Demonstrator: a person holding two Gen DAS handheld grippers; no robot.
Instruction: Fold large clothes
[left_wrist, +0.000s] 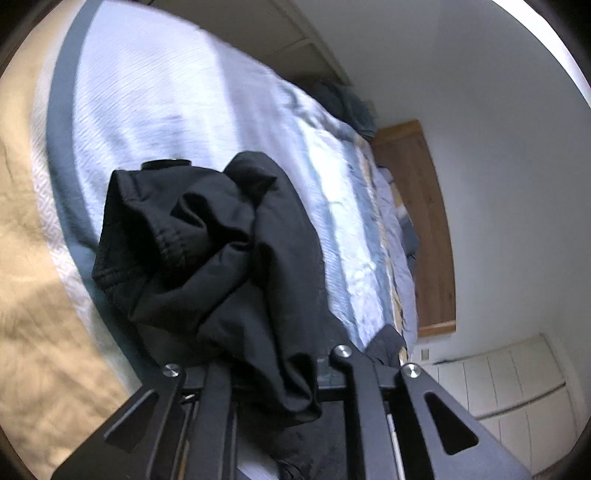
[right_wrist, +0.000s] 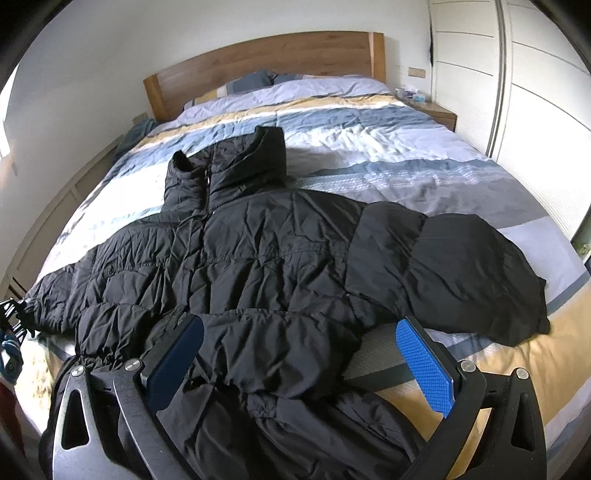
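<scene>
One jacket (right_wrist: 258, 258) hem lies between the spread right claw (right_wrist: 299, 354).

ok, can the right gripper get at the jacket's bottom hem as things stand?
Probably yes. The right gripper is open, its blue pads straddling the black jacket near the hem, nothing lying between. The left gripper is at the far cuff, shut on fabric, clear of it.

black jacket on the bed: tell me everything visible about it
The black puffer jacket is quilted, of shiny crinkled fabric, and lies front up, zipped, on the striped duvet, collar toward the headboard. One sleeve lies spread out flat. The left claw is shut on the other sleeve's elastic cuff. The open right claw straddles the hem.
</scene>
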